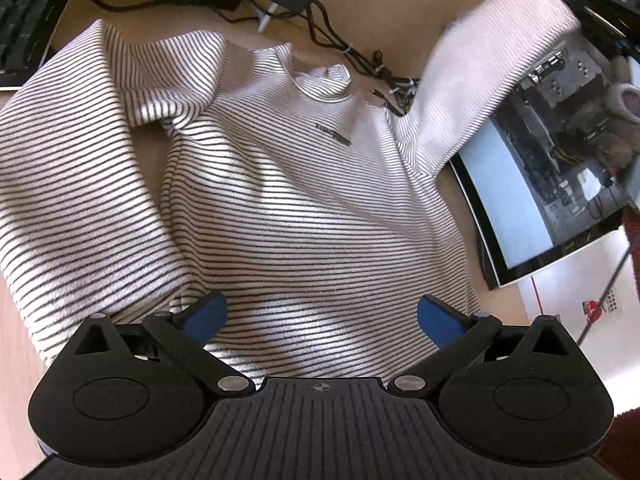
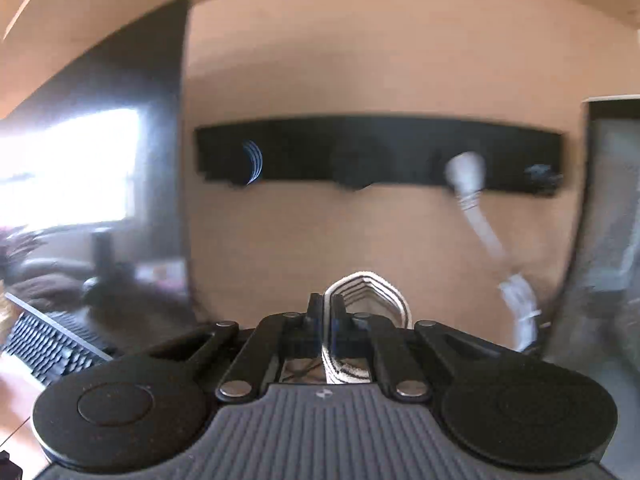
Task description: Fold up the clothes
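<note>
Currently spread front-up across the wooden bench [image 1: 360, 12]: a striped sweater [image 1: 280, 200], collar toward the far edge among the cables [image 1: 360, 60], hem nearest the left gripper [image 1: 320, 316]. Left fingers [image 1: 204, 316] wide apart, hovering over the hem, gripping nothing. One sleeve bunched and crumpled toward the keyboard [image 1: 24, 20] at the far left corner; the other sleeve lifted clear of the bench and blurred, rising beside a glass-sided computer case [image 1: 560, 152]. Right gripper [image 2: 330, 320] pinched tight on a striped cuff [image 2: 372, 300], fabric bulging out past the fingers.

Likely trouble from here: lifted sleeve snagging on the cables or the case edge if swung low; body dragged askew if pulled before the hem is pinned; cuff slipping free given the narrow bite; crumpled sleeve locking creases into any fold.
</note>
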A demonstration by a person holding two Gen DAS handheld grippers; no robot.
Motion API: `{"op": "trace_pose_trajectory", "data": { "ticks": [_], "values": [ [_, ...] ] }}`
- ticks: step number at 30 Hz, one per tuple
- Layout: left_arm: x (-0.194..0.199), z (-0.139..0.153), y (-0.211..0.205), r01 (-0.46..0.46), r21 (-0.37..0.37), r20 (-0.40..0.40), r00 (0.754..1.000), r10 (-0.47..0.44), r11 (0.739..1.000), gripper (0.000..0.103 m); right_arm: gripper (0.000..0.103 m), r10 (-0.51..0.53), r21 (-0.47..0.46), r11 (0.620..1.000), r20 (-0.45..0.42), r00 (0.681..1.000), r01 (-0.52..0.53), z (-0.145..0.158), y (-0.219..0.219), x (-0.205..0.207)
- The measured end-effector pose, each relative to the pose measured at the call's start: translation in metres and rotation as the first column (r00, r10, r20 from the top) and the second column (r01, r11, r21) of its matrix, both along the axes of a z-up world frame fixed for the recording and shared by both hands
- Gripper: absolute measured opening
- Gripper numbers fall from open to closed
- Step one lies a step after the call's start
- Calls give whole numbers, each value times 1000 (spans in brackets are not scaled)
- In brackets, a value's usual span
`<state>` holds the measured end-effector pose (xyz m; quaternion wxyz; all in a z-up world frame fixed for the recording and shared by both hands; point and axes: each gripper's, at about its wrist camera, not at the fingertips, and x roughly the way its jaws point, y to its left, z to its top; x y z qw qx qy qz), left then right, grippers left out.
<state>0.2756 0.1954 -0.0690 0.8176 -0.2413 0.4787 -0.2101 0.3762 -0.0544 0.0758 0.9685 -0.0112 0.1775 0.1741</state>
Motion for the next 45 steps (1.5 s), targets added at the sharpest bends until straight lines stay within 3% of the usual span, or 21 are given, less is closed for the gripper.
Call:
{"op": "trace_pose_trajectory", "data": {
  "ticks": [4,6,10,12,19,22,24,26,28,31,32,33,34,36,38,42,45],
  "values": [
    [-3,-1,2,-8,-8,4,1000,8,1000,103,4,78,24,997,-32,996,-77,-7,22,1],
    [-4,-2,3,-11,-14,5,1000,11,1000,103,4,107,28,994,-7,994,-107,-3,27,-5],
    [-4,-3,3,-14,-16,7,1000,14,1000,103,13,124,26,992,24,992,-125,2,29,-13],
    [-3,-3,2,-14,-15,7,1000,14,1000,103,20,117,24,993,25,993,-117,-1,26,-15],
    [-4,0,2,-6,4,11,1000,5,1000,103,65,66,58,996,-91,994,-60,-43,7,-21],
    [-10,12,3,7,74,57,998,-11,997,103,76,51,69,997,-168,984,-40,-68,-2,-30],
    [-20,29,6,18,148,128,991,-37,989,103,80,34,66,998,-220,975,-20,-85,-9,-38],
    [-31,43,10,32,252,195,977,-83,967,103,87,25,63,998,-279,960,-8,-102,-12,-44],
    [-42,53,14,35,379,248,959,-138,925,103,90,30,59,998,-345,938,-10,-125,-15,-52],
    [-50,47,13,46,595,250,938,-239,802,100,91,22,51,999,-437,899,0,-162,-18,-62],
    [-52,43,12,46,654,241,934,-265,755,88,91,16,49,999,-468,884,8,-174,-18,-65],
    [-51,36,10,42,707,223,934,-279,706,69,92,12,54,998,-496,868,16,-183,-18,-67],
    [-49,32,12,46,724,208,937,-281,689,63,93,9,58,998,-523,852,25,-192,-19,-69],
    [-46,24,15,53,755,178,943,-283,654,64,95,0,72,996,-546,838,47,-202,-19,-73],
    [-42,21,17,66,752,170,942,-290,655,64,103,-11,91,993,-541,841,72,-205,-19,-77],
    [-35,15,13,89,747,155,940,-303,659,63,103,-33,131,984,-533,846,121,-212,-20,-84],
    [-43,19,10,133,714,155,927,-341,688,68,103,-46,109,986,-537,842,124,-212,-16,-84]
  ]
}}
